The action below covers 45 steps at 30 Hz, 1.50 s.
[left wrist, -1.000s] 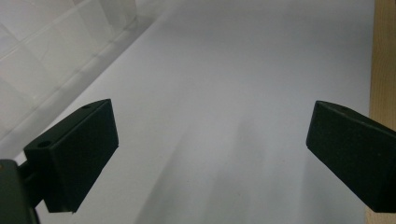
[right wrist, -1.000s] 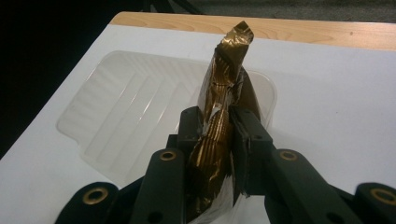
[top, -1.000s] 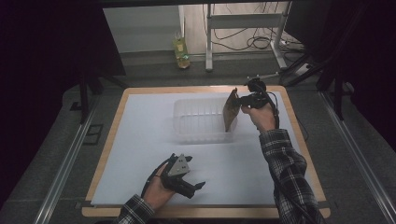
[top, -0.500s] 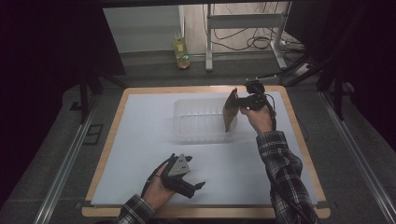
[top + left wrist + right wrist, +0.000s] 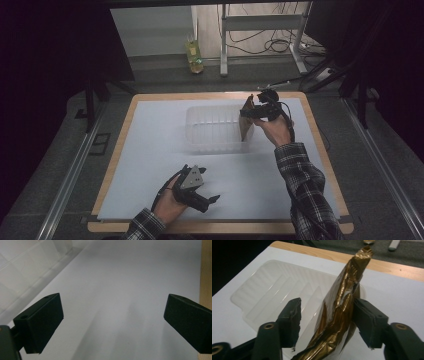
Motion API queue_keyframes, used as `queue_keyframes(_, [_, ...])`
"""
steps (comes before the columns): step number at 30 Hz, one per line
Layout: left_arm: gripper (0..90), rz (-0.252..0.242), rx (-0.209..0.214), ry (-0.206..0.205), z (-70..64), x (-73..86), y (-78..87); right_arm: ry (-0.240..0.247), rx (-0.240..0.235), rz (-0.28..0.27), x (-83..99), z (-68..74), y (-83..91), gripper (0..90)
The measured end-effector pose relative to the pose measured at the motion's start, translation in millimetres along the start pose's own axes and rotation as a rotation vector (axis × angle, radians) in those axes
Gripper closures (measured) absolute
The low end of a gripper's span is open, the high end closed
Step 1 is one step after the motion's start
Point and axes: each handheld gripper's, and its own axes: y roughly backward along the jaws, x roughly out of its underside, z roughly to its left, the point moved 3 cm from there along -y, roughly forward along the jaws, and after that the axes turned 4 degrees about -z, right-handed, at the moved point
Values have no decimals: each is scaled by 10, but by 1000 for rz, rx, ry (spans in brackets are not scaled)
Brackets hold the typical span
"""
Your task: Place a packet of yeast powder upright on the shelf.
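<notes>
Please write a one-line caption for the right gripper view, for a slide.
Open right gripper straddling a crinkled gold foil pouch that stands on edge in a clear plastic tray.

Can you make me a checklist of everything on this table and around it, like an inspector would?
Surface: wooden-edged table covered by a white sheet.
Job's things: a clear plastic tray, and a gold foil packet upright at its right end.
Clutter: nothing seen.
Grippers: the left claw is open over the bare sheet. The right claw is open around the packet, with one jaw touching it and the other apart.
Cables: one trails from the right gripper, and more lie on the floor behind the table.
Surroundings: a yellow-green bottle and metal frame legs beyond the table.
</notes>
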Motion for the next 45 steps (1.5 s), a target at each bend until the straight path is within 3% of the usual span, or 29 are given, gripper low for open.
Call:
queue_keyframes(11, [24,9,-7,-7,3,11,-9,69,-9,-8,52,77,78,248])
queue_keyframes(15, [23,6,11,-7,5,11,0,91,-11,-15,76,99,122,221])
queue_keyframes(23, [29,-16,38,28,36,-4,38,130,-19,-29,150,134,193,205])
queue_keyframes(31, [3,2,48,22,25,35,-12,156,-26,-34,222,186,267,188])
queue_keyframes(39, [0,-11,65,75,54,50,-15,184,-11,-33,301,219,330,169])
queue_keyframes(45, [0,-7,66,76,48,48,-20,191,-13,-42,384,243,381,152])
